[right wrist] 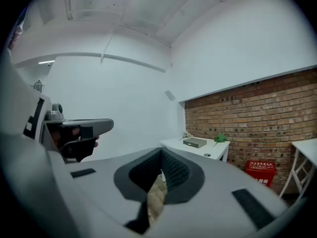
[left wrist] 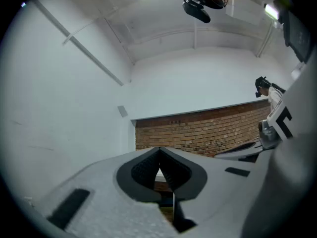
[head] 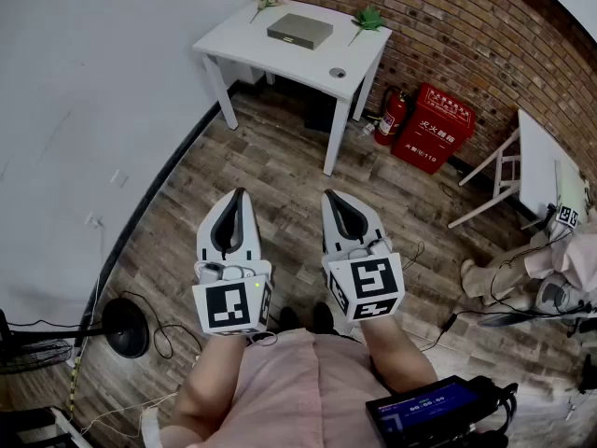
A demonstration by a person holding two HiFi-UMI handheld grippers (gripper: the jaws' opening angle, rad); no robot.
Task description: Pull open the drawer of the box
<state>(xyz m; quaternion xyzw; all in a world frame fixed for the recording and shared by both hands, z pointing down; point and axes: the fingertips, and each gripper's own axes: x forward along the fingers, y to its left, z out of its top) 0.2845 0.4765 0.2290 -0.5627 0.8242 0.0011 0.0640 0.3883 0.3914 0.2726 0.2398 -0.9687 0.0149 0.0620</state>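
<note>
A flat grey box [head: 299, 31] lies on a white table [head: 244, 47] in the far corner; the right gripper view shows the box [right wrist: 194, 142] small on the table [right wrist: 215, 149]. My left gripper [head: 236, 193] and right gripper [head: 329, 194] are held side by side near my body, well short of the table, above the wooden floor. Both are shut with nothing between the jaws. In the left gripper view the left gripper [left wrist: 159, 150] points up at the white wall and brick strip. The right gripper [right wrist: 161, 152] points toward the table.
On the table lie a green plant [head: 369, 17], a pale flower sprig [head: 266, 1] and a small round object [head: 337, 73]. A red fire extinguisher [head: 392, 117] and red box [head: 432, 127] stand by the brick wall. A second white table [head: 539, 170] is at right; cables and a fan base [head: 124, 328] lie at left.
</note>
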